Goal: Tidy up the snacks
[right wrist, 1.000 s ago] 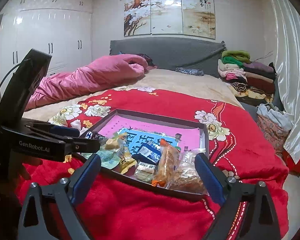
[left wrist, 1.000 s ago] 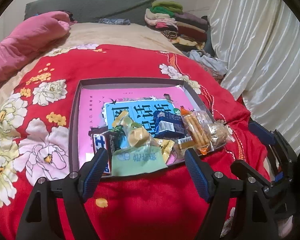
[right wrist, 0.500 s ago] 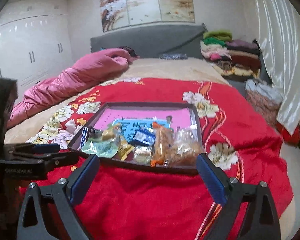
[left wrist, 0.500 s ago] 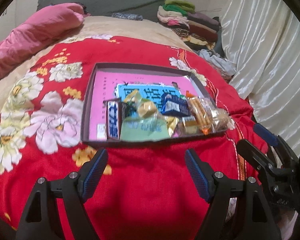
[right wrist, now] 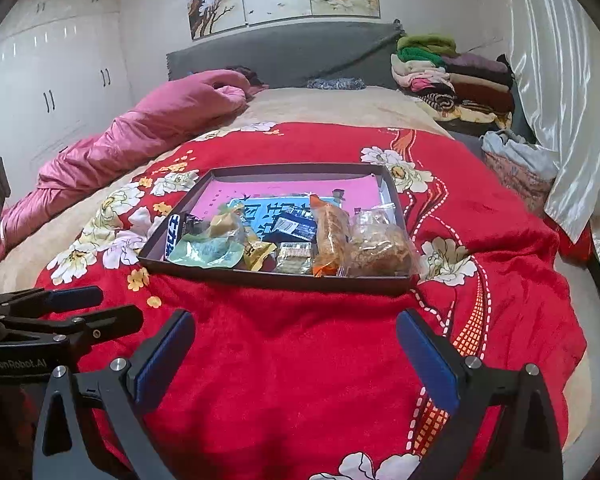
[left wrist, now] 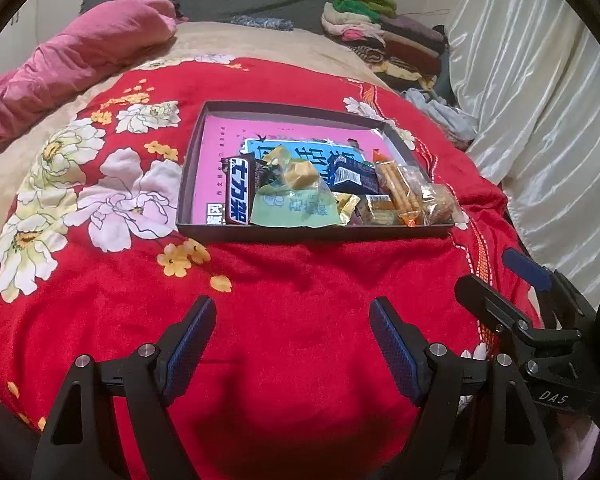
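A dark shallow tray (left wrist: 316, 235) with a pink lining lies on the red flowered blanket (left wrist: 300, 280). In it lie several snacks: a blue-and-white chocolate bar (left wrist: 238, 194), a pale green packet (left wrist: 294, 208), a dark blue box (left wrist: 352, 178), a pack of biscuit sticks (left wrist: 398, 190) and a clear bag of brown cakes (right wrist: 380, 250). My left gripper (left wrist: 292, 314) hovers open over bare blanket, short of the tray's near rim (right wrist: 276, 280). My right gripper (right wrist: 296, 322) is also short of the tray; its jaws are opening and nothing is between them.
A pink quilt (right wrist: 148, 136) lies along the left of the bed. Folded clothes (right wrist: 452, 76) are stacked at the far right by the grey headboard (right wrist: 284, 56). A white curtain (left wrist: 540, 120) hangs on the right, and white wardrobes (right wrist: 48, 92) stand on the left.
Both grippers have drawn back from the tray, which now sits farther away and higher in both views. The right jaws stand slightly wider.
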{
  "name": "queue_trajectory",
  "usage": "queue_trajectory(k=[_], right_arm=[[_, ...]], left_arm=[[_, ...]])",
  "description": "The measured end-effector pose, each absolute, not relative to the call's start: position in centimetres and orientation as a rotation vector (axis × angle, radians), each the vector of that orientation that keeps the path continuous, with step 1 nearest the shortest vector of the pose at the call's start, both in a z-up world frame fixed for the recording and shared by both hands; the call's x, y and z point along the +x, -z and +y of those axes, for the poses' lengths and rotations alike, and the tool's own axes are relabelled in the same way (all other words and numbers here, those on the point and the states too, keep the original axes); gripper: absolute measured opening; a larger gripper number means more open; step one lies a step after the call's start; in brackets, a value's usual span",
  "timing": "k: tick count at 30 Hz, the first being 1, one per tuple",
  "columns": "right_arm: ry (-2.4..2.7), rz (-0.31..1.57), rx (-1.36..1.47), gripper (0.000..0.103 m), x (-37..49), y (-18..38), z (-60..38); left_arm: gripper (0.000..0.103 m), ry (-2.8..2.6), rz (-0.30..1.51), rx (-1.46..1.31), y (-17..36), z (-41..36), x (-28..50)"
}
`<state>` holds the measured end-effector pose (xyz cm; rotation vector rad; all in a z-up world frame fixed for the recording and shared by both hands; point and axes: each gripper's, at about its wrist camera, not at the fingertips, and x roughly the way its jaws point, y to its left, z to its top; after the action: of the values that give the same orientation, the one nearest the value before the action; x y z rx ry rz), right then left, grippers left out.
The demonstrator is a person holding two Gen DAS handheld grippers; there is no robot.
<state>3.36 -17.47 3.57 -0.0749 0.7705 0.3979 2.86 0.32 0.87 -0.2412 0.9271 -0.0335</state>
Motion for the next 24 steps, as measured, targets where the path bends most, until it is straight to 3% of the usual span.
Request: queue_trajectory(k=[24], right_arm=[[-0.371, 0.771, -0.093, 0.102, 2.76, -3.15, -17.82]], left_arm=[[0.080, 0.036, 0.926, -0.236, -1.47, 0.58, 2.01]])
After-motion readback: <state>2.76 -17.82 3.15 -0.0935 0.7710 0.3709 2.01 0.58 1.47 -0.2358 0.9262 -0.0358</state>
